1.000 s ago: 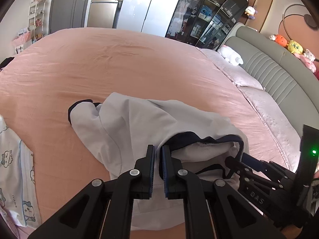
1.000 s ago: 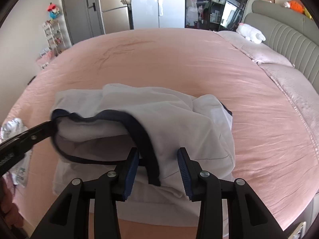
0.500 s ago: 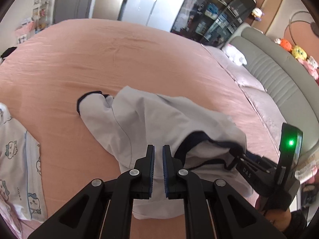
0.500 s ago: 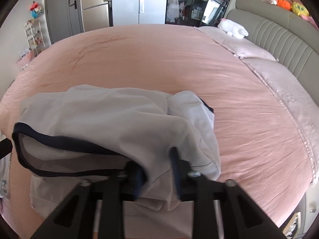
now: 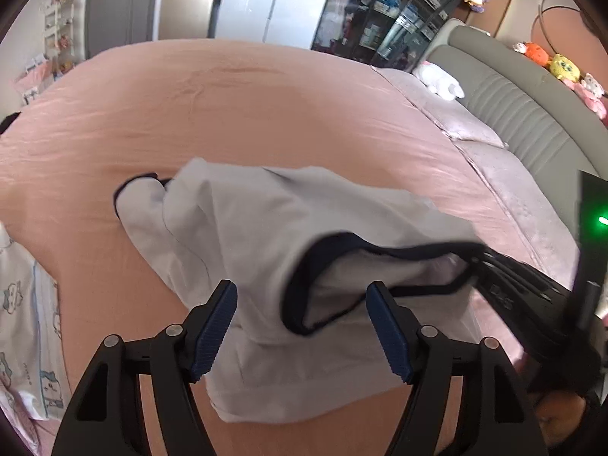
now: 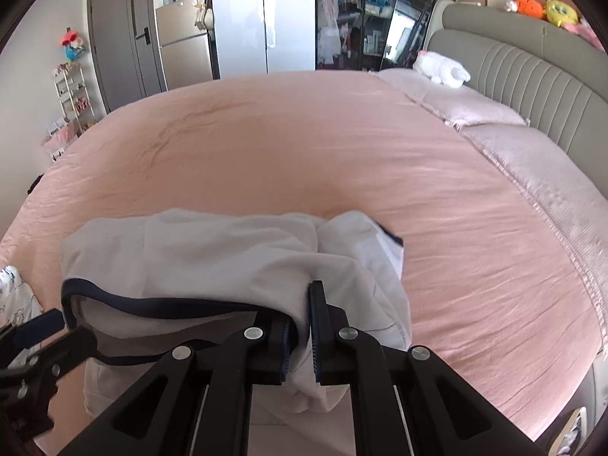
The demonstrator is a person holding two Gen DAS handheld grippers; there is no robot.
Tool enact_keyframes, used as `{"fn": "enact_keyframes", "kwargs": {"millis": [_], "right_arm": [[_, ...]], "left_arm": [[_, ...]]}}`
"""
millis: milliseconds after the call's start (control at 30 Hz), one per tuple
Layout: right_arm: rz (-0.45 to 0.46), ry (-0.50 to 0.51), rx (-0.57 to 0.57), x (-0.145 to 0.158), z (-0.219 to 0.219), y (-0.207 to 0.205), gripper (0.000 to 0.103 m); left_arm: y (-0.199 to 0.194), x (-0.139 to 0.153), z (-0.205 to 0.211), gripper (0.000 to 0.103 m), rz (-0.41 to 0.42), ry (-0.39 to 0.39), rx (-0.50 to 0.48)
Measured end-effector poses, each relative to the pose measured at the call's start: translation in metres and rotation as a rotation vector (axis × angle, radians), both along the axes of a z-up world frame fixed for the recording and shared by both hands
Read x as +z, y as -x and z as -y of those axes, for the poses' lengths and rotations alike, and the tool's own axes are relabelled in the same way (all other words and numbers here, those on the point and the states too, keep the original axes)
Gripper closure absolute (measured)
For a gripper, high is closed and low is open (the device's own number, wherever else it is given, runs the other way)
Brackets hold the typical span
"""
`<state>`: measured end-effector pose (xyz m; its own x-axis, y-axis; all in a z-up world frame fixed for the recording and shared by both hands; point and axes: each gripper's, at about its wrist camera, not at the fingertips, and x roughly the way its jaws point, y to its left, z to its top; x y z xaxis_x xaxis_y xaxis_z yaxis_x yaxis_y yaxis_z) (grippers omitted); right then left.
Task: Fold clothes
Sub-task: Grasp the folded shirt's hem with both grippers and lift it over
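A white shirt point(image 5: 266, 228) with navy trim lies crumpled on the pink bed point(image 5: 228, 114). My left gripper point(image 5: 302, 326) is open, its jaws wide apart around the shirt's navy-edged opening point(image 5: 304, 262), not gripping it. My right gripper point(image 6: 302, 334) is shut on the shirt point(image 6: 228, 243) beside the navy hem point(image 6: 159, 306) and lifts that edge off the bed. The right gripper also shows at the right of the left wrist view point(image 5: 532, 288). The left gripper shows at the lower left of the right wrist view point(image 6: 38, 342).
Patterned white clothing point(image 5: 22, 323) lies at the bed's left edge. Grey pillows point(image 6: 494, 114) and a padded headboard point(image 6: 532, 68) are to the right, with a white plush toy point(image 6: 440, 66). Wardrobes and a fridge stand beyond the bed.
My left gripper has opened from shut. My right gripper has closed on the shirt's hem and raised it, stretching the navy-edged opening.
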<state>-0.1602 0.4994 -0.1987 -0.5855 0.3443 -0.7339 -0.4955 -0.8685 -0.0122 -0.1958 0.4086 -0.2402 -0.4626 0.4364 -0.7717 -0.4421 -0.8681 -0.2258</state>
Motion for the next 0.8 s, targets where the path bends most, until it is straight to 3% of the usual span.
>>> {"fn": "enact_keyframes", "kwargs": {"millis": [67, 133, 400, 500, 633, 733, 800], "right_arm": [[0.001, -0.015, 0.002, 0.003, 0.000, 0.000, 0.097], [-0.009, 0.001, 0.000, 0.006, -0.003, -0.002, 0.097], [-0.023, -0.035, -0.013, 0.015, 0.000, -0.005, 0.097], [-0.013, -0.076, -0.037, 0.020, -0.001, -0.008, 0.097], [-0.024, -0.050, -0.071, 0.025, -0.008, -0.014, 0.097], [-0.021, -0.077, -0.079, 0.028, -0.005, -0.015, 0.097], [-0.034, -0.069, -0.065, 0.032, -0.002, -0.015, 0.097]], "left_arm": [[0.011, -0.006, 0.000, 0.034, 0.022, 0.041, 0.024], [0.016, -0.009, 0.003, 0.034, 0.047, 0.024, 0.020], [0.002, -0.013, -0.001, 0.033, 0.002, 0.134, 0.001], [0.004, -0.016, 0.002, 0.032, 0.003, 0.140, -0.003], [0.003, -0.010, 0.013, 0.032, -0.023, 0.141, 0.036], [0.005, -0.005, 0.024, 0.036, -0.029, 0.128, 0.075], [0.008, -0.004, 0.031, 0.051, -0.017, 0.095, 0.085]]}}
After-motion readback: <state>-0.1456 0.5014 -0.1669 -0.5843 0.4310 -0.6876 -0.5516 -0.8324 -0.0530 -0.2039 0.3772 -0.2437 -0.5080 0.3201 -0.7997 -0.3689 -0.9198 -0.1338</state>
